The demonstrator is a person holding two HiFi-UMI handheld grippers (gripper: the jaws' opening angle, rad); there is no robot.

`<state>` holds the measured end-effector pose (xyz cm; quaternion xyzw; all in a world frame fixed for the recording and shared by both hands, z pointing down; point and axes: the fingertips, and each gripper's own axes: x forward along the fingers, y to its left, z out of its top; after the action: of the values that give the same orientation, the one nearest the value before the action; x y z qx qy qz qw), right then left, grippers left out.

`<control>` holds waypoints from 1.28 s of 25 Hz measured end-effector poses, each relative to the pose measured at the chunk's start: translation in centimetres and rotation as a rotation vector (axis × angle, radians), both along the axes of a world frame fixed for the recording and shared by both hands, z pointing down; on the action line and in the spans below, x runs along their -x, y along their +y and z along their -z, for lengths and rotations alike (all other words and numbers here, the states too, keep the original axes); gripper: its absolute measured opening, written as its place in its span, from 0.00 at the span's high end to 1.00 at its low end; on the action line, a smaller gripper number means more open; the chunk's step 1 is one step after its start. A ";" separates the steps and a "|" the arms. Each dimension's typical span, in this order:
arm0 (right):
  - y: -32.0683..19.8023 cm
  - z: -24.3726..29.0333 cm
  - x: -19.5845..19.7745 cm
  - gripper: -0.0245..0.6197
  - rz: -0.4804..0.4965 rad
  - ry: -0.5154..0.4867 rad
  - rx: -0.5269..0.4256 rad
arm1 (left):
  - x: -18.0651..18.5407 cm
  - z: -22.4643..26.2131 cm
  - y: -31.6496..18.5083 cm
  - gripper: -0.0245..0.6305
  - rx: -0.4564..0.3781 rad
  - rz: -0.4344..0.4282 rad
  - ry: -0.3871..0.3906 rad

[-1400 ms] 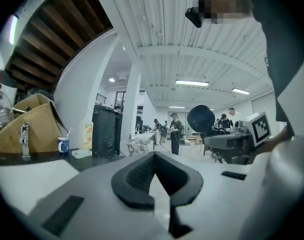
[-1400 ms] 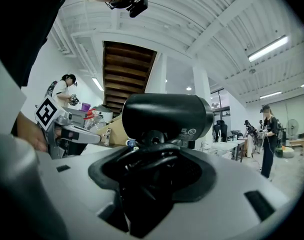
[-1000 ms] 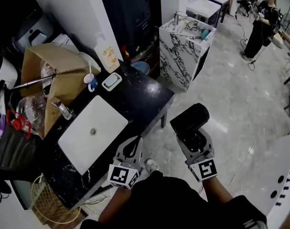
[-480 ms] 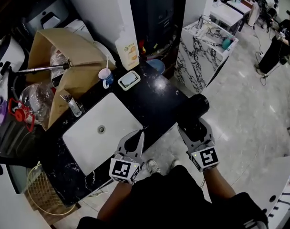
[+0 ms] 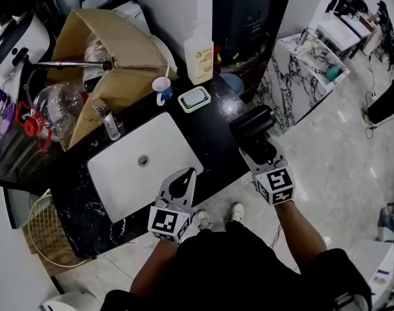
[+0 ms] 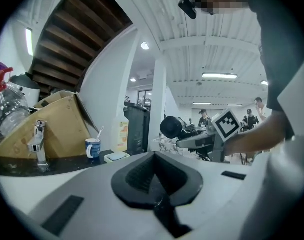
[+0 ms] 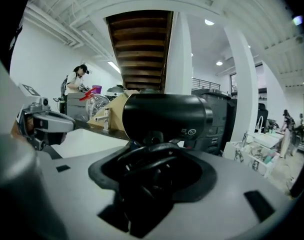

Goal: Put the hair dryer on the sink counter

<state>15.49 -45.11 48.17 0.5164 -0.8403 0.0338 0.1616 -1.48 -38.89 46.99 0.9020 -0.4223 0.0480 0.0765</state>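
Right gripper (image 5: 258,150): jaws closed on the handle of the hair dryer (image 5: 251,124), which fills the space between them in the right gripper view (image 7: 164,116).

Left gripper (image 5: 185,183): jaws brought together with nothing between them. It is held at the front edge of the sink counter (image 5: 214,118), just before the white basin (image 5: 145,167).

Hair dryer: black, with a short, thick barrel lying crosswise to the gripper and a small emblem on its side. It sits over the counter's right end, near the front corner.

Not determinable: whether the dryer touches the counter surface. Its handle is largely covered by the jaws, and its cord cannot be traced.
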 end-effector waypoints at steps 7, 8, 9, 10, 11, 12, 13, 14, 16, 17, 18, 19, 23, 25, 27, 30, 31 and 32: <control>-4.6 -4.2 1.9 0.57 0.045 0.046 0.144 | 1.0 -0.1 -0.3 0.97 0.002 0.066 -0.012; -5.1 -4.8 2.1 0.57 0.050 0.057 0.162 | 1.1 -0.1 -0.3 0.97 0.003 0.073 -0.016; -5.6 -5.5 2.2 0.57 0.053 0.068 0.182 | 1.1 0.0 -0.3 0.97 0.005 0.079 -0.018; -6.1 -6.1 2.4 0.57 0.056 0.081 0.204 | 1.2 0.0 -0.2 0.97 0.006 0.086 -0.020; -6.6 -6.8 2.5 0.57 0.058 0.094 0.227 | 1.3 0.0 -0.1 0.97 0.006 0.093 -0.021; -7.0 -7.5 2.6 0.57 0.060 0.105 0.249 | 1.3 0.0 0.0 0.97 0.007 0.101 -0.023; -7.5 -8.2 2.8 0.57 0.061 0.113 0.269 | 1.4 -0.1 0.0 0.97 0.008 0.108 -0.025; -7.9 -8.8 2.9 0.57 0.062 0.118 0.287 | 1.5 -0.3 0.1 0.97 0.011 0.113 -0.028; -8.6 -9.7 3.3 0.57 0.067 0.125 0.315 | 1.7 -0.6 0.1 0.97 0.019 0.123 -0.036; -8.9 -10.1 3.5 0.57 0.072 0.130 0.326 | 1.7 -0.7 0.1 0.97 0.022 0.129 -0.038; -9.1 -10.5 3.6 0.57 0.079 0.135 0.337 | 1.8 -0.7 0.1 0.97 0.023 0.135 -0.038; -9.3 -10.8 3.7 0.57 0.086 0.139 0.349 | 1.8 -0.7 0.0 0.97 0.024 0.141 -0.038; -9.5 -12.2 4.0 0.57 0.120 0.159 0.394 | 1.8 -0.8 -0.1 0.97 0.026 0.150 -0.044; -9.5 -12.8 4.1 0.57 0.132 0.171 0.418 | 1.6 -0.6 -0.1 0.97 0.022 0.148 -0.043; -9.7 -13.3 4.3 0.57 0.138 0.184 0.436 | 1.7 -0.5 0.0 0.97 0.021 0.154 -0.040; -9.8 -13.9 4.4 0.57 0.138 0.199 0.464 | 2.0 -0.7 0.2 0.97 0.025 0.172 -0.036; -9.8 -14.0 4.4 0.57 0.137 0.202 0.473 | 2.2 -0.8 0.2 0.97 0.026 0.178 -0.037; -9.8 -14.2 4.4 0.56 0.136 0.204 0.482 | 2.3 -0.9 0.3 0.97 0.027 0.185 -0.038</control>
<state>11.13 -54.95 62.34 0.4061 -0.8202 0.1697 0.3655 -3.81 -38.63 47.91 0.8569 -0.5045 0.0637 0.0846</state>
